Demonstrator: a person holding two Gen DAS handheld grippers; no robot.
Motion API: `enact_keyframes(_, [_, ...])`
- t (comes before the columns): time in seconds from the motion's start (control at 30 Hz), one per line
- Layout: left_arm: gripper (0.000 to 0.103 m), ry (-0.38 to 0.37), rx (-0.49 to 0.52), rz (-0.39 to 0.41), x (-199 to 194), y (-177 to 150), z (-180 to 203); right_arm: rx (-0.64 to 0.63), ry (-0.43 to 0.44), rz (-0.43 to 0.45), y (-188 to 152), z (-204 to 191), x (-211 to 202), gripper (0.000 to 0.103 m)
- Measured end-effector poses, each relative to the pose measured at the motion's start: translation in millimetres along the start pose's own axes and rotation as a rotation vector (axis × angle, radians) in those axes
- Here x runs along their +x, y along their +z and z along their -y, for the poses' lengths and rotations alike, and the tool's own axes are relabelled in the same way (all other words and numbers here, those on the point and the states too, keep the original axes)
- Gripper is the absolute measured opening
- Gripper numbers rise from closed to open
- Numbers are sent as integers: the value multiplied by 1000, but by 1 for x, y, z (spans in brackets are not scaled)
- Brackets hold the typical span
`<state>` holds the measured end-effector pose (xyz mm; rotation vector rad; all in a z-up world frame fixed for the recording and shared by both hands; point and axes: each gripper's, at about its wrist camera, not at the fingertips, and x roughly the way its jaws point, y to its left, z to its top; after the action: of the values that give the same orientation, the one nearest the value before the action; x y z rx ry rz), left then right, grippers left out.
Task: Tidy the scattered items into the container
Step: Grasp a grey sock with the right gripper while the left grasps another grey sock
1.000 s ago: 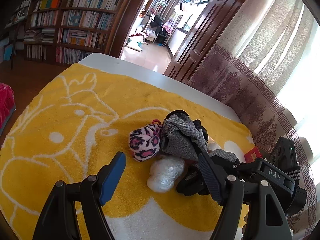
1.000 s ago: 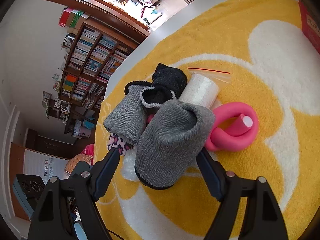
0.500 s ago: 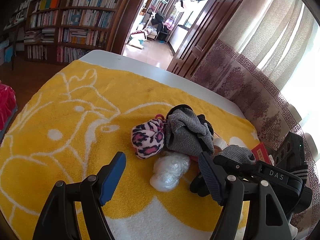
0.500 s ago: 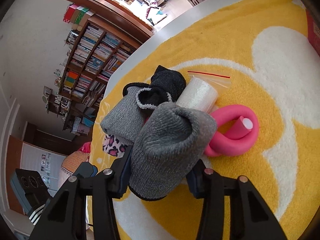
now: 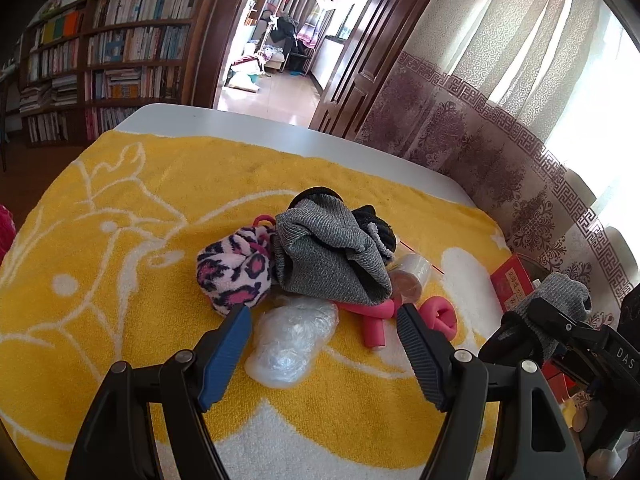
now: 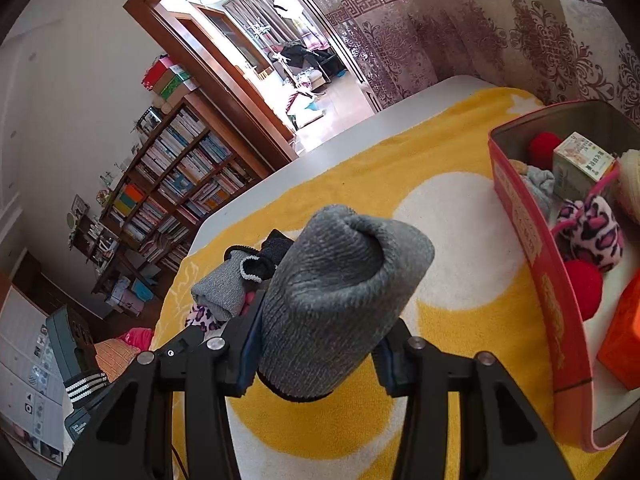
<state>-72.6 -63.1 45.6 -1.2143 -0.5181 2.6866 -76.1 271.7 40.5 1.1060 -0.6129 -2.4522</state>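
Note:
My right gripper [image 6: 316,344] is shut on a rolled grey sock [image 6: 340,296] and holds it above the yellow towel, left of the red tin [image 6: 532,256]. The tin holds red balls, a small box and a leopard-print item. My left gripper [image 5: 324,344] is open and empty, just in front of a clear plastic bag [image 5: 292,340]. Behind it lie a leopard-print pouch [image 5: 236,272], a grey sock pile [image 5: 328,260], a pink foam tube [image 5: 376,316] and a tape roll [image 5: 408,276]. The right gripper with its sock [image 5: 556,300] shows at the right of the left wrist view.
The yellow and white towel [image 5: 120,280] covers a white table [image 5: 280,136]. Bookshelves [image 5: 112,60] and an open doorway stand beyond the far edge. Patterned curtains [image 5: 480,120] hang at the right. The red tin's corner [image 5: 512,280] shows at the towel's right edge.
My right gripper closed on the grey sock, lifted it off the pile and carried it right, next to the tin. My left gripper stayed open and moved slightly closer to the plastic bag.

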Motion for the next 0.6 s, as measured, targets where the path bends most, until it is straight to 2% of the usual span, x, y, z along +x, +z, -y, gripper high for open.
enact_keyframes(0.23, [76, 106, 82, -15, 27, 20, 16, -12, -12, 43, 1, 6, -9, 51])
enact_keyframes(0.6, [76, 136, 114, -25, 53, 32, 29, -30, -18, 40, -2, 7, -6, 51])
